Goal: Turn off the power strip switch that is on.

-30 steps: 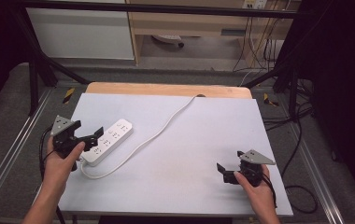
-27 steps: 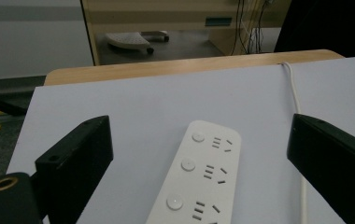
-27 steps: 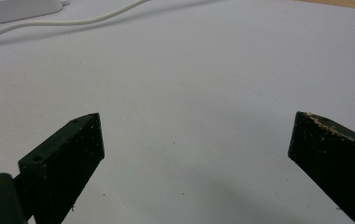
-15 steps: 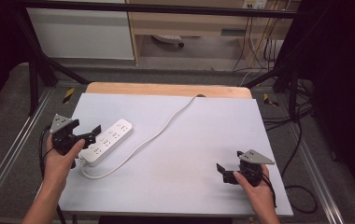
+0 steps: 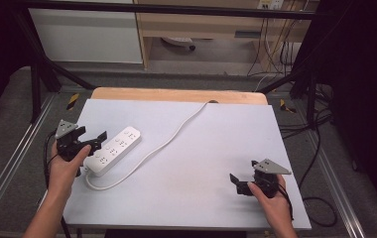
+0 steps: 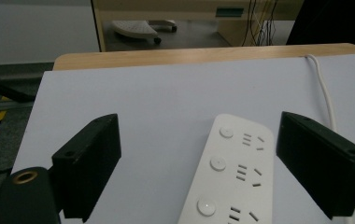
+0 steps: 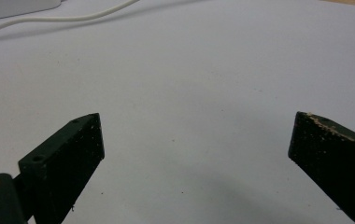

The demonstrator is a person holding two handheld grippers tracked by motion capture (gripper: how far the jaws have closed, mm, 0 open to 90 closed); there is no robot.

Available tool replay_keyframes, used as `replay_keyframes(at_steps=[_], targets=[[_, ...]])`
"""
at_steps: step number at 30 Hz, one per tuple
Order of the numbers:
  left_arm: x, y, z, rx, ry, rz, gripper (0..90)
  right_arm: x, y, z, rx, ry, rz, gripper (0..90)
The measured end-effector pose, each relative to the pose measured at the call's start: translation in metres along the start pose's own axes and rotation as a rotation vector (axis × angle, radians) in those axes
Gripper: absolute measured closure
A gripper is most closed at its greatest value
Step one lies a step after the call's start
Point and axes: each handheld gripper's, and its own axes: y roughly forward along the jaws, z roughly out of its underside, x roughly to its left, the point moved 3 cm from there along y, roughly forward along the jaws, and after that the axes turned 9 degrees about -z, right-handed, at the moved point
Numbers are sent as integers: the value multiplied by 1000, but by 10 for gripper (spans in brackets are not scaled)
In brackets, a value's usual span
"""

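Low in the high view, the right tongs [image 5: 240, 184] rest at the lower right of the counter [image 5: 216, 148], jaws spread with nothing between them; in the right gripper view they frame only bare surface, which suggests this hand is simply waiting out of the way. At the left of that high view, the left tongs [image 5: 91, 140] sit at the near end of the power strip [image 5: 113, 150], which lies slanted on the counter's left part. In the left gripper view the strip [image 6: 231, 179] lies between the two black jaws, yet neither touches it, so they look lined up to pinch its sides. Its white cord [image 5: 176, 133] loops in front of it, then runs toward the top centre of the counter. Compared with a second ago, the left hand has edged closer over the strip and its jaws have just been closing a little; the right hand has not shifted.
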Motion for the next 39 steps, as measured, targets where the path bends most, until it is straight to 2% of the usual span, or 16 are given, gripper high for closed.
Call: replay_keyframes(at_steps=[5, 7, 8, 12, 21, 31, 39], targets=[[2, 3, 2, 14, 9, -9, 255, 0, 0, 0, 3, 3, -1, 39], [2, 3, 3, 22, 14, -13, 267, 0, 0, 0, 3, 3, -1, 38], [2, 4, 4, 32, 27, -7, 333, 0, 0, 0, 5, 0, -1, 38], [2, 5, 5, 45, 41, -9, 406, 0, 1, 1, 7, 1, 0, 38], [2, 7, 11, 72, 44, 12, 573, -1, 1, 1, 8, 5, 0, 38], [2, 10, 16, 87, 48, 11, 733, -1, 1, 0, 7, 2, 0, 39], [4, 14, 19, 113, 45, 29, 824, 0, 1, 0, 10, 0, -1, 39]])
